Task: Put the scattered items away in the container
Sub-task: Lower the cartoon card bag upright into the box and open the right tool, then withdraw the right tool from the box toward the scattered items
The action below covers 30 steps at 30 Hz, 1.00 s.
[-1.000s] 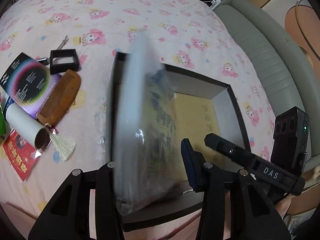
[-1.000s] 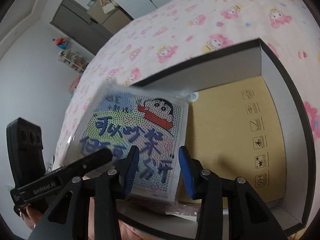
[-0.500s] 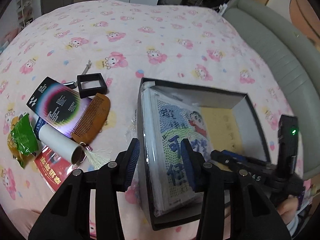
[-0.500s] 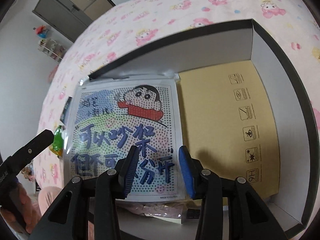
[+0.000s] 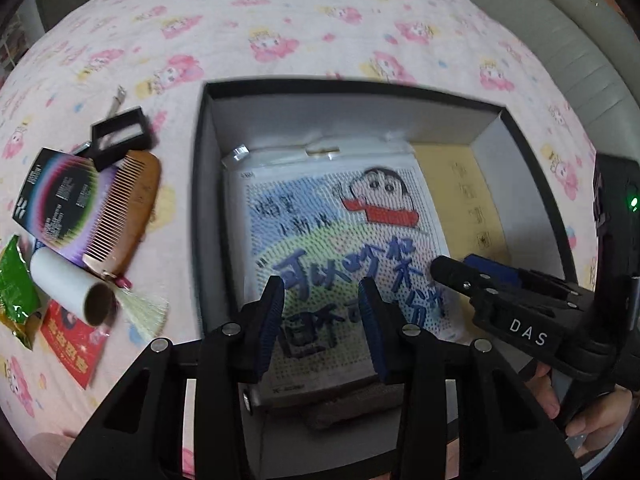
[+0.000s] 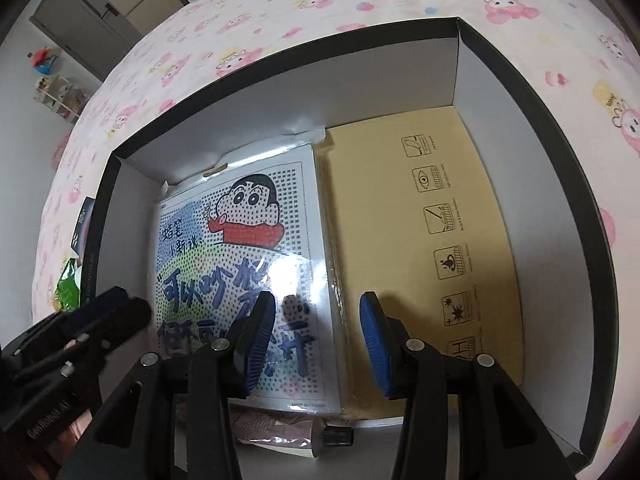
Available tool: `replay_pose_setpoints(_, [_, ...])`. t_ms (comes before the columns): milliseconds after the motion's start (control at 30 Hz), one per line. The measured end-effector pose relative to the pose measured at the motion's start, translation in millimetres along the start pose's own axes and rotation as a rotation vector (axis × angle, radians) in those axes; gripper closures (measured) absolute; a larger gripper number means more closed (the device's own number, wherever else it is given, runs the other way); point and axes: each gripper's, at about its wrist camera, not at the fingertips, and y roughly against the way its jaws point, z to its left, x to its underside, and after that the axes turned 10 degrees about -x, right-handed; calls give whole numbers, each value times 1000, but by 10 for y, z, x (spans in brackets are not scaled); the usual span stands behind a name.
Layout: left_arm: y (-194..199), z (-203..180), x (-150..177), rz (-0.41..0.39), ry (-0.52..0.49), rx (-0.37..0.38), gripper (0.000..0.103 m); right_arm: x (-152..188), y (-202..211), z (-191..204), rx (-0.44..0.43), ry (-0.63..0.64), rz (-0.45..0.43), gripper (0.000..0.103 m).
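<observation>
A black box point(image 5: 202, 184) with white inner walls sits open on the bed point(image 5: 280, 20), whose sheet is pink with cartoon figures. Flat on the box's floor, against its left and far walls, lies the cartoon picture pack point(image 5: 340, 248) in its clear sleeve, face up; the tan cardboard floor point(image 6: 440, 240) to its right is bare. The left tongs point(image 5: 322, 320) hang over the near part of the pack with their blue pads apart and nothing between them, the pack lying below the gap, not gripped. The right tongs point(image 6: 316, 344) stand likewise parted and empty over the pack's near right corner: the left pad is above the printed sheet, the right pad above the cardboard, so the pack's right edge runs under the gap. From the left wrist camera the right tongs come in from the right, over the pack's near right part, with fingers of a hand point(image 5: 576, 408) on the handle. A pinkish tube with a dark cap point(image 6: 320, 432) peeks out from under the pack's near edge. Left of the box, on the bed, lie a wooden comb point(image 5: 124, 208), a dark colourful booklet point(image 5: 56, 200), a white roll point(image 5: 68, 288), a green packet point(image 5: 14, 284), a red card point(image 5: 72, 340) and a small black frame point(image 5: 120, 134).
</observation>
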Motion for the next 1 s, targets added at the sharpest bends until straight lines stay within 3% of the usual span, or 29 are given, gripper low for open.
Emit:
replay_pose_setpoints(167, [-7,-38,16,27,9,9,64,32,-141,161,15,52,74,61])
replay_pose_setpoints(400, [111,94,91,-15,40,51,64,55,-106,227,0,81,75,55])
replay_pose_setpoints(567, [341,147,185,-104,45,93,64,85,198,266,108,103,-54,55])
replay_pose_setpoints(800, [815,259,378,-258,48,138,63,284,678,597,23,152,-193,55])
replay_pose_setpoints(1000, [1132,442,566,-298,48,151,58,508,693,954,-37,189,-239,55])
